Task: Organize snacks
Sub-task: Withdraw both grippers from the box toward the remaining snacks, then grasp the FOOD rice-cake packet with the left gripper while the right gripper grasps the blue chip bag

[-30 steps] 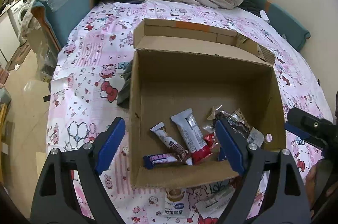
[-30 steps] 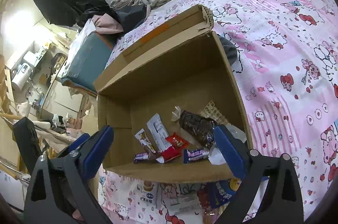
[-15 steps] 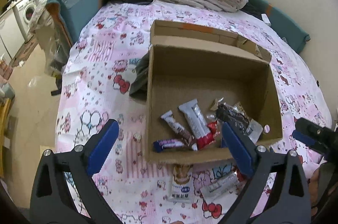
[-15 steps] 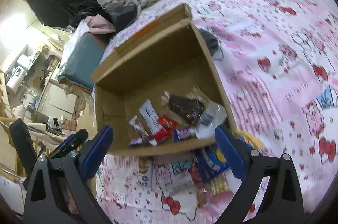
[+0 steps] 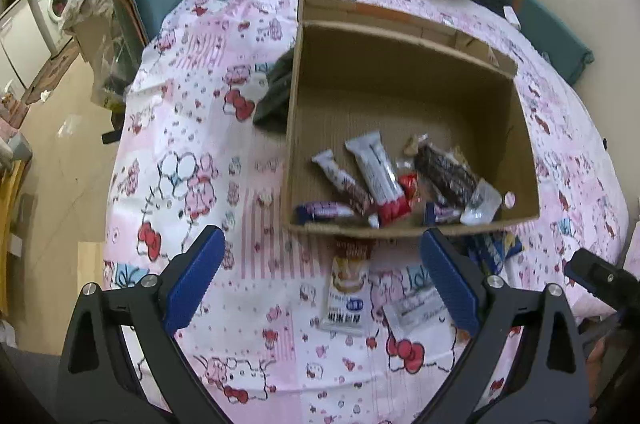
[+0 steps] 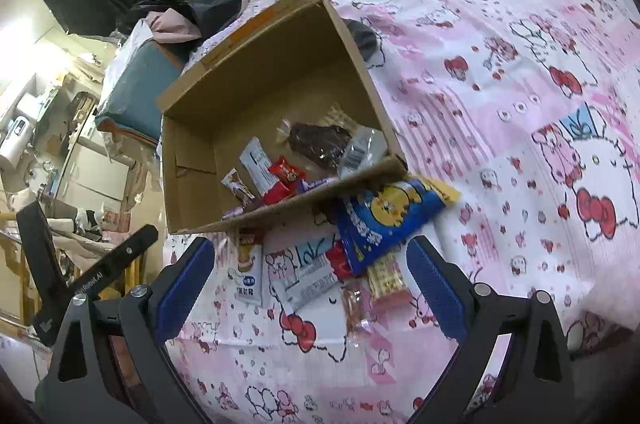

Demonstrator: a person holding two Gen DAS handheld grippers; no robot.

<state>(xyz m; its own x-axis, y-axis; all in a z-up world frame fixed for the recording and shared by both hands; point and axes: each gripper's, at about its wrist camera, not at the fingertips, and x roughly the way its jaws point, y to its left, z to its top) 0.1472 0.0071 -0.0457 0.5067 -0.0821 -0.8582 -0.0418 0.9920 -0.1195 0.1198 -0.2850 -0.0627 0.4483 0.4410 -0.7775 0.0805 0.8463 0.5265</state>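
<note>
The cardboard box (image 5: 404, 95) is sitting on the bedsheet (image 5: 192, 127), already holding several snacks, while more packets are lying just outside its near wall. Both the left gripper (image 5: 320, 276) and right gripper (image 6: 310, 282) are hanging wide open and empty over them, so the blue bag (image 6: 384, 220), leaning against the box, is looking easiest to pinch at a free edge.

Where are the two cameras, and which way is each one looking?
Left wrist: rides on the left gripper, looking down at the cardboard box; its open blue fingers show, with the other gripper at the right edge.
Right wrist: rides on the right gripper, looking down at the blue snack bag; its open fingers show.
Both see the box and the pink bedsheet.
</note>
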